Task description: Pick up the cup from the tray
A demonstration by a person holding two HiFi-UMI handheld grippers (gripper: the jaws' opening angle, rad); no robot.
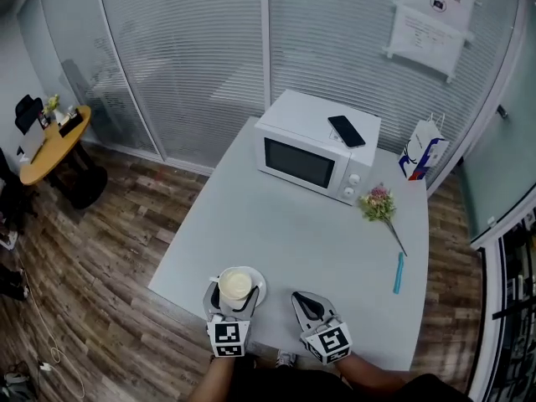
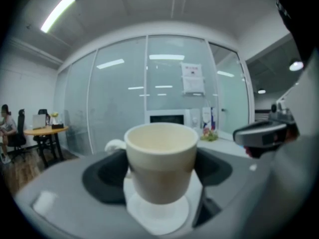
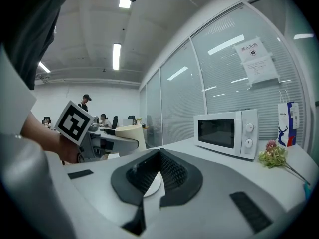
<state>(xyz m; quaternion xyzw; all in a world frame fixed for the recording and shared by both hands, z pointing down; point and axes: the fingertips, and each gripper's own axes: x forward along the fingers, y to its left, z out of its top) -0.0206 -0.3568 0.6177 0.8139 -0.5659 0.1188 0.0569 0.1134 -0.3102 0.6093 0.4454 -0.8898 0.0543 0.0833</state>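
Note:
A cream cup [image 1: 235, 285] [image 2: 160, 158] stands between the jaws of my left gripper [image 1: 234, 296] [image 2: 160, 176], over a small round white tray [image 1: 256, 288] [image 2: 158, 214] at the table's near left edge. The dark pads press both sides of the cup, and its handle points left in the left gripper view. I cannot tell whether the cup's foot still touches the tray. My right gripper [image 1: 306, 301] [image 3: 158, 154] rests to the right of the tray, shut and empty. The cup [image 3: 128, 136] shows at the left of the right gripper view.
A white microwave [image 1: 318, 153] with a black phone [image 1: 346, 130] on top stands at the far side of the grey table [image 1: 293, 233]. A paper bag [image 1: 421, 149], a small bunch of flowers [image 1: 378, 203] and a blue pen [image 1: 399, 273] lie to the right.

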